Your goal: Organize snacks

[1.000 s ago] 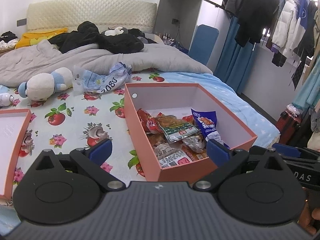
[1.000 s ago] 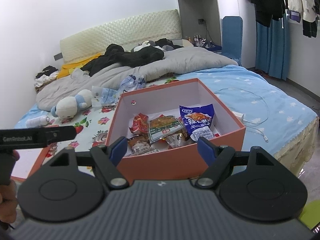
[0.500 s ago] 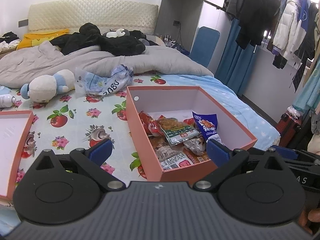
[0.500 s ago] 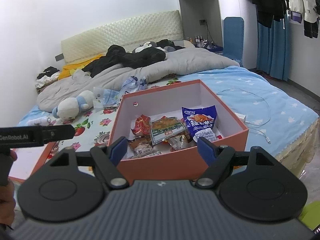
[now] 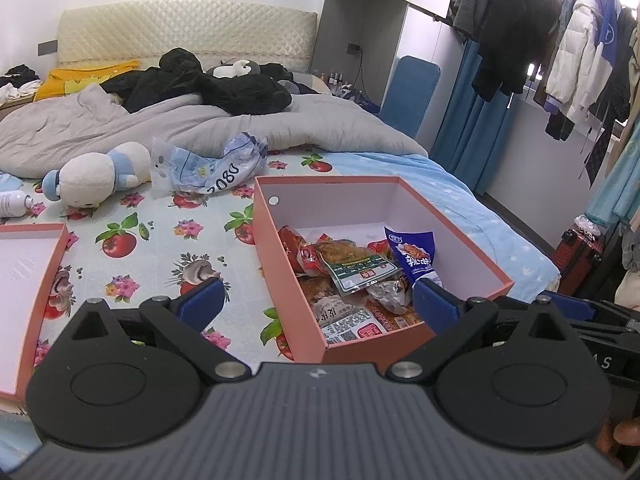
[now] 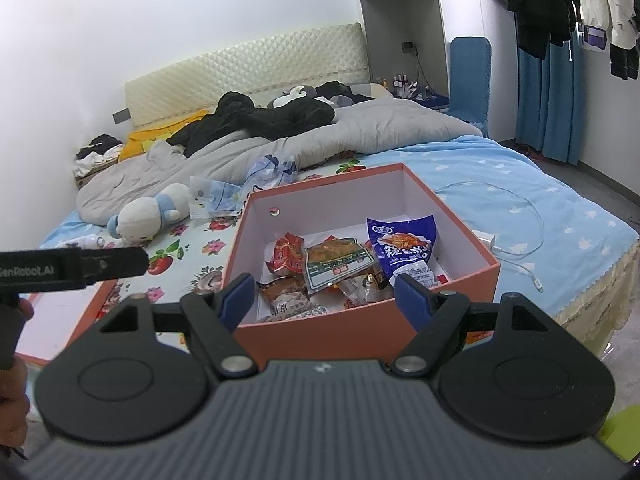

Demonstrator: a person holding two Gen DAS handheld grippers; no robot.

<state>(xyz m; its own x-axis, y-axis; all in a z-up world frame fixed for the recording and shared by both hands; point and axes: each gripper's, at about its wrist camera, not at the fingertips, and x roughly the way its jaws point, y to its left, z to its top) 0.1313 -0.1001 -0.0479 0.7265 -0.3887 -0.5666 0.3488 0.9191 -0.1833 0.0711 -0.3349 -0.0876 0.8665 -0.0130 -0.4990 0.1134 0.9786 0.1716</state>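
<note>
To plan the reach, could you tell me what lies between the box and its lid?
Only bare floral sheet between box and lid, in the left view.

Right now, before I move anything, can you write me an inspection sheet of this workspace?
Surface: bed with fruit-print sheet, blue sheet on the right.
Job's things: open box holds the snacks, among them a blue packet; lid lies apart, to its left.
Clutter: plush toy, crumpled bag, spray can, grey quilt with black clothes on it.
Grippers: left gripper and right gripper open, empty, both short of the box.
Cables: white cable with charger on the blue sheet.
Surroundings: blue chair, hanging coats, blue curtain.
</note>
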